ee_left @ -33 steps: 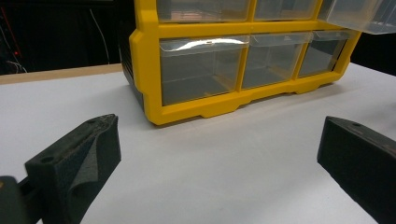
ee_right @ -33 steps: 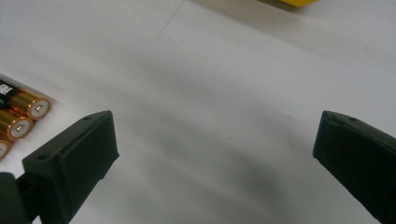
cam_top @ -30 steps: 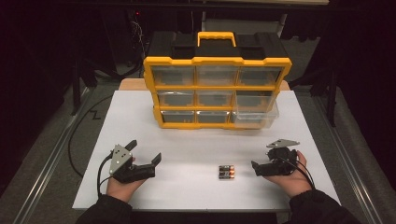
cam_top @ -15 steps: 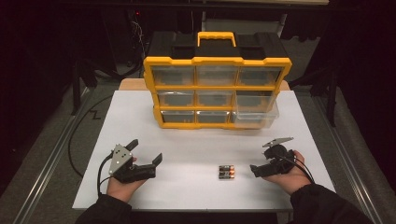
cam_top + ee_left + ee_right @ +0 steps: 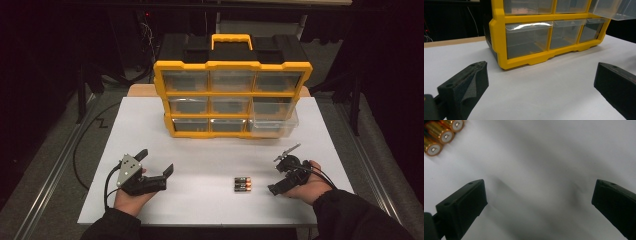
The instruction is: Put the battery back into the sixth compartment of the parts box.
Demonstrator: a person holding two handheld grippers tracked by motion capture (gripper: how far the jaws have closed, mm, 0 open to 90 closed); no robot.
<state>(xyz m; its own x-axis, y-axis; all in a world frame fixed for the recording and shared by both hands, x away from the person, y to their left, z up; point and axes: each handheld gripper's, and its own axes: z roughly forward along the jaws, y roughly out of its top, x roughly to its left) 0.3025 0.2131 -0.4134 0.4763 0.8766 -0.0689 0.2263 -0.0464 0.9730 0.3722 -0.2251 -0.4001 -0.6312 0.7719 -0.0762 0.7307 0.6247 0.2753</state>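
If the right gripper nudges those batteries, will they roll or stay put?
The batteries are three smooth cylinders lying side by side on the flat white table, so a sideways nudge would likely roll them apart. Their glossy casings may slip between the right gripper's open jaws. They look stiff, not fragile.

Three gold-and-black batteries (image 5: 243, 184) lie flat on the white table (image 5: 210, 150), side by side and touching, near its front edge, their metal ends facing right.
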